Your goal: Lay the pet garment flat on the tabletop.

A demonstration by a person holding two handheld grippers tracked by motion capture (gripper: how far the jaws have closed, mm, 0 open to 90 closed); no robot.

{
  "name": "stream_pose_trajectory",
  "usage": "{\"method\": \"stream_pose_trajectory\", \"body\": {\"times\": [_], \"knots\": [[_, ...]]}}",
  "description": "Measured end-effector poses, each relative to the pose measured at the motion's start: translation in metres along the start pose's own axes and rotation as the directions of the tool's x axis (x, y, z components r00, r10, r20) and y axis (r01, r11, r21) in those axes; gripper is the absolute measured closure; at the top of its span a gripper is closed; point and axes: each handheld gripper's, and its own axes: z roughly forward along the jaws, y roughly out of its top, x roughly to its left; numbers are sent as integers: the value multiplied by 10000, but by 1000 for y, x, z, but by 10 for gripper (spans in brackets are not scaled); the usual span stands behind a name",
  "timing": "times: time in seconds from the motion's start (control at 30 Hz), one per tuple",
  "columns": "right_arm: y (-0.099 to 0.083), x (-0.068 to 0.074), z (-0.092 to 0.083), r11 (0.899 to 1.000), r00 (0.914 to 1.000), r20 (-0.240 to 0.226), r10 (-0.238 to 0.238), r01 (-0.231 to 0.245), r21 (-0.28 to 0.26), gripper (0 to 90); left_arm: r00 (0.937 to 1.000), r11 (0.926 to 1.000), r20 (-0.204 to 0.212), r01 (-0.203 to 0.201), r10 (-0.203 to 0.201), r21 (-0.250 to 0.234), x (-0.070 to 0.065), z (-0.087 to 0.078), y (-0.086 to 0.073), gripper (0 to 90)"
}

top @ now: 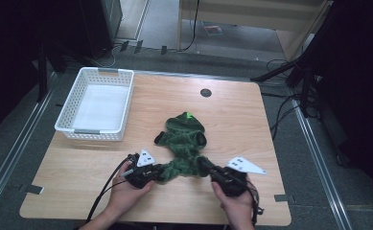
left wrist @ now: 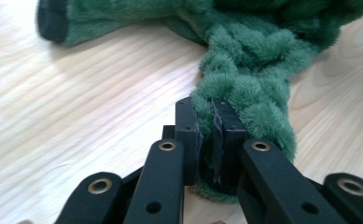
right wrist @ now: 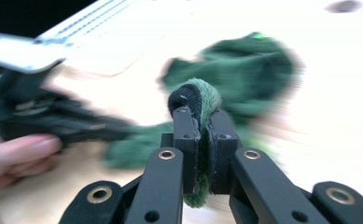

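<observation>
Now green garment [top: 184, 141] between both hand-held grippers.

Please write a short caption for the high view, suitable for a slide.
Both grippers, left and right, pinch the near ends of a green fleece garment on a wooden table, white basket beside.
</observation>
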Motion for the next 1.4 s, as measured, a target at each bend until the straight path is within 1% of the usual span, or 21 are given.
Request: {"method": "stream_pose_trajectory", "body": {"times": [0.13, 0.2, 0.27, 0.33, 0.37, 0.4, 0.47, 0.53, 0.63, 0.7, 0.77, 0.87, 0.9, 0.97, 1.0, 1.03, 1.13, 1.23, 1.33, 1.37, 1.4], "knots": [[-11, -35, -14, 9941, 9883, 1159, 994, -1038, 325, 861, 9998, 9998, -110, 175, -174, 64, 12, -8, -2, 842], [-19, -45, -12, 9875, 9790, 1823, 915, -1127, 1098, 860, 9997, 9996, -65, 238, -237, 134, 17, -10, -2, 843], [-29, -55, -2, 9688, 9729, 2092, 987, -1420, 2032, 849, 9996, 9993, 63, 267, -268, 275, 20, -10, -3, 840], [-33, -58, 1, 9640, 9687, 2251, 1049, -1546, 2162, 790, 9990, 9991, 254, 349, -355, 242, 19, -10, -2, 800], [-31, -57, 1, 9652, 9703, 2161, 1088, -1552, 2105, 719, 9982, 9989, 397, 453, -456, 88, 19, -11, -1, 754], [-27, -54, -1, 9729, 9756, 1964, 983, -1358, 1874, 615, 9972, 9983, 487, 577, -571, -96, 19, -13, 1, 676], [-13, -42, -10, 9905, 9767, 2080, 527, -776, 1132, 491, 9936, 9952, 721, 896, -866, -396, 19, -17, 8, 550], [0, -31, -17, 9984, 9769, 2120, 254, -356, 444, 462, 9918, 9923, 743, 1087, -1042, -588, 18, -18, 15, 483], [16, -13, -10, 9998, 9830, 1823, -220, 214, 49, 443, 9921, 9916, 487, 1181, -1155, -531, 9, -7, 29, 448], [23, 6, 9, 9941, 9745, 1978, -1059, 994, 425, 445, 9931, 9932, 274, 1150, -1144, -198, 0, 8, 37, 429], [24, 21, 26, 9848, 9721, 1703, -1614, 1475, 917, 449, 9940, 9939, -18, 1096, -1096, 144, -7, 22, 42, 418], [13, 30, 68, 9535, 9584, 1556, -2393, 2017, 2242, 474, 9928, 9949, -730, 975, -954, 267, -13, 36, 45, 426], [7, 26, 81, 9475, 9579, 1628, -2366, 1904, 2568, 527, 9907, 9951, -1016, 944, -910, 296, -13, 40, 44, 451], [-2, 16, 94, 9481, 9656, 1642, -2018, 1506, 2800, 682, 9885, 9973, -1364, 695, -658, 229, -13, 43, 42, 547], [-5, 12, 95, 9496, 9629, 1753, -2050, 1523, 2739, 799, 9897, 9983, -1332, 559, -531, 173, -14, 42, 41, 680], [-5, 10, 93, 9487, 9599, 1763, -2178, 1657, 2693, 823, 9920, 9990, -1232, 331, -292, 299, -13, 41, 41, 780], [-3, 1, 84, 9524, 9602, 1828, -2113, 1602, 2594, 844, 9903, 9995, -1373, -190, 224, 267, -12, 35, 39, 861], [-11, -9, 81, 9434, 9560, 1982, -2163, 1523, 2947, 852, 9910, 9999, -1334, -85, 103, 139, -9, 33, 34, 869], [-15, -15, 78, 9385, 9778, 1247, -1687, 1207, 3234, 781, 9980, 9999, -629, -70, 63, -112, -9, 33, 27, 822], [-11, -15, 76, 9342, 9885, 781, -1296, 953, 3439, 709, 9990, 9997, -400, -187, 180, -183, -10, 33, 27, 747], [-6, -14, 72, 9393, 9925, 367, -1165, 981, 3289, 646, 9985, 9990, -389, -384, 375, -217, -11, 32, 27, 667]]}}
